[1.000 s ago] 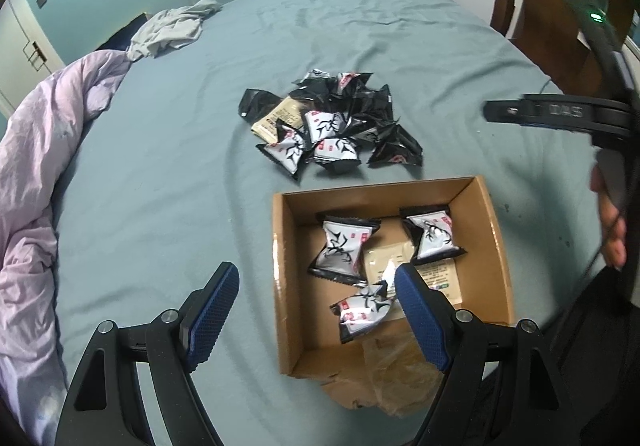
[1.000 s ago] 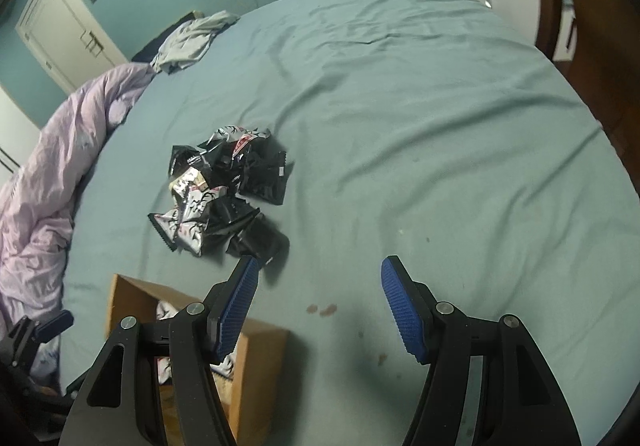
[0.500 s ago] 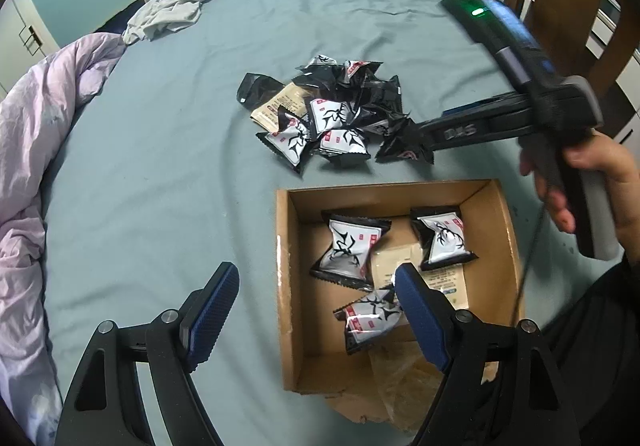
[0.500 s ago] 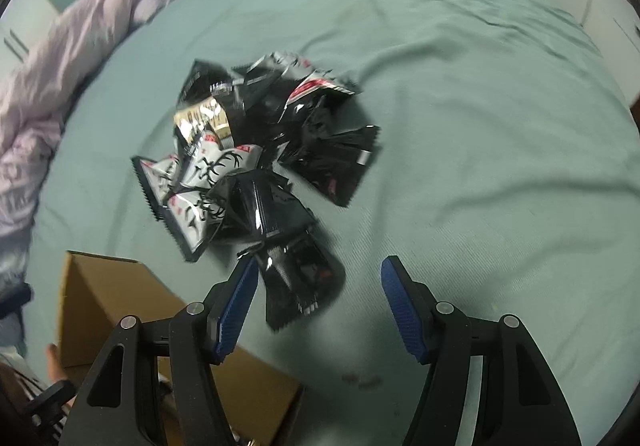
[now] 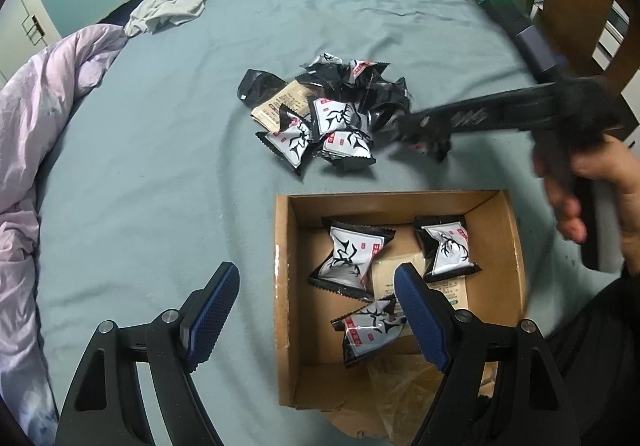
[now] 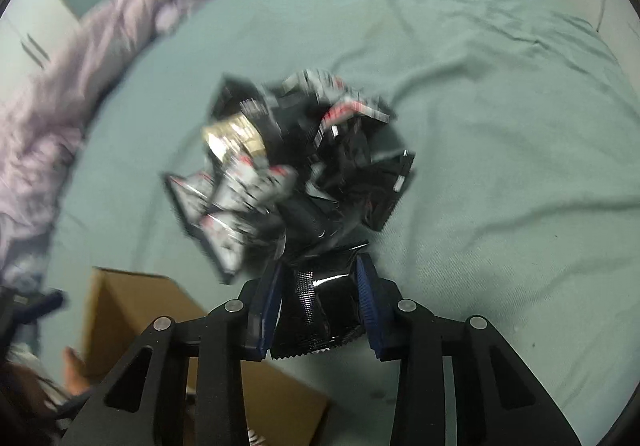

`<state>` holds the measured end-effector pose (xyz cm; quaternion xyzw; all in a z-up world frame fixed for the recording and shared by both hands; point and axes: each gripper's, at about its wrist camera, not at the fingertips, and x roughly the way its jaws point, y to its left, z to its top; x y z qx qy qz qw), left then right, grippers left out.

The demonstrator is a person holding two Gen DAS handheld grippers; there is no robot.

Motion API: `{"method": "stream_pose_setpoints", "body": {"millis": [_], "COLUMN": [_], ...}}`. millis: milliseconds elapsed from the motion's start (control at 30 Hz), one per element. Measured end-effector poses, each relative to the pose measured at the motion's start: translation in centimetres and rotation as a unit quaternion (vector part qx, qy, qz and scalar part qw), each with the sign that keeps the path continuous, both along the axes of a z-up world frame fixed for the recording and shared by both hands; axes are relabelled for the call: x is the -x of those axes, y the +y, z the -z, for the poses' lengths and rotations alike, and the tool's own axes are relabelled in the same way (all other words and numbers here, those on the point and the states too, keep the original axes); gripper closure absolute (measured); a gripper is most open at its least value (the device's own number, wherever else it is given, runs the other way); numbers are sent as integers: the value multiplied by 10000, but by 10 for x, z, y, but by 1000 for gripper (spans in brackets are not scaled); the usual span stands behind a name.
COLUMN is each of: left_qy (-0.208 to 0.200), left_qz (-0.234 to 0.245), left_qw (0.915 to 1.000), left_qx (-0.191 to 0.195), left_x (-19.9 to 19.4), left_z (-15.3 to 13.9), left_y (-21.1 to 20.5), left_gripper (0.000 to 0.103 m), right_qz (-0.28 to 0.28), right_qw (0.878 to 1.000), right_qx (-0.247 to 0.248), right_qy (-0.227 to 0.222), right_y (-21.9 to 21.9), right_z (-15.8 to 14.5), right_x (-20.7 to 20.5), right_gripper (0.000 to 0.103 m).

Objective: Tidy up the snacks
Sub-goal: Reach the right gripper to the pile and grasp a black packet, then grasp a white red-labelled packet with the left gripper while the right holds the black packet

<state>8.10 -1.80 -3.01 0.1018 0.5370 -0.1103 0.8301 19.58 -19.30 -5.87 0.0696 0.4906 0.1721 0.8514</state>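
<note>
Our right tongs (image 6: 320, 302) clenched on glossy black snack packet (image 6: 320, 310) at pile's (image 5: 328, 117) near edge. Left tongs (image 5: 316, 310) released, hovering over brown cardboard box's (image 5: 282, 286) left wall. We judge: slick crinkly foil may slip out mid-carry, or drag neighbouring packets along.

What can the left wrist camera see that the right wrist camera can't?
Only the left wrist view looks down into the cardboard box, where a few black-and-white snack packets lie, between the open left gripper fingers. Only the right wrist view shows a black packet pinched in the right gripper. Both show the snack pile on the teal bedsheet and the lilac duvet.
</note>
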Motion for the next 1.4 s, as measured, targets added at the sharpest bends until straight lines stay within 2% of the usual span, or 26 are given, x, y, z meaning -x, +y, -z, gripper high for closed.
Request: {"method": "stream_pose_setpoints", "body": {"millis": [100,233,300,433,533,600,667,733,867,967,1033,1067,1100,1133,1167,1200,1267,1300,1333,1400], "left_qy": [-72,-105,-62,61,175,253,370,568,863,1286,1412,1421,1465,1505,1511,1487,1416,1363,1349,1294], "left_qz": [-12,39,68,-34,-81,-115,-156,-204,-360,-418,-452,-532,-647,-697,-716,-719,-673,-658,-666,-802], "left_qw": [10000,9999,9999,9999,9997,9996,9992,9982,9951,9901,9859,9838,9793,9752,9723,9707,9733,9748,9752,9757], "left_qx": [-39,-52,-38,81,176,110,21,39,309,376,778,955,1240,1466,1634,1744,1676,1639,1625,1577], "left_x": [1,-2,-7,-25,-48,-65,-85,-107,-141,-160,-168,-170,-172,-173,-173,-172,-169,-166,-165,-160], "left_z": [-4,-13,-17,-19,-17,-12,-3,10,36,64,73,74,75,75,75,74,74,73,72,67], "left_y": [-1,-1,-1,-3,-5,-8,-10,-12,-8,-4,2,5,10,12,14,14,13,13,13,18], "left_gripper": [22,22,22,22,22,22,22,22,22,25,24,28,39,44,58,61,64,82,91,91], "right_qz": [246,808,1114,1509,1396,1358,1430,1430,1321,1373,1415,1419,1424,1431,1442,1454,1474,1484,1503,1567], "right_qw": [9983,9922,9852,9709,9601,9547,9597,9634,9667,9665,9660,9660,9661,9663,9670,9675,9685,9687,9688,9684], "right_qx": [-451,-510,-606,-1157,-2144,-2402,-2013,-1809,-2002,-2039,-2058,-2068,-2069,-2056,-2019,-1988,-1933,-1917,-1903,-1866], "right_qy": [-271,-801,-1152,-1453,-1126,-1111,-1342,-1369,-893,-742,-664,-631,-600,-587,-577,-573,-545,-529,-518,-536], "right_y": [-19,-45,-60,-81,-87,-89,-85,-81,-75,-76,-77,-80,-80,-80,-80,-80,-79,-77,-77,-77], "right_z": [-26,-55,-67,-62,-37,-31,-34,-32,-14,-11,-10,-14,-13,-15,-16,-18,-19,-18,-18,-19], "right_x": [24,79,115,178,212,221,221,213,191,174,168,164,163,160,162,162,165,163,163,163], "right_gripper": [69,69,69,69,69,69,69,69,69,69,69,69,69,69,69,69,69,69,69,69]}}
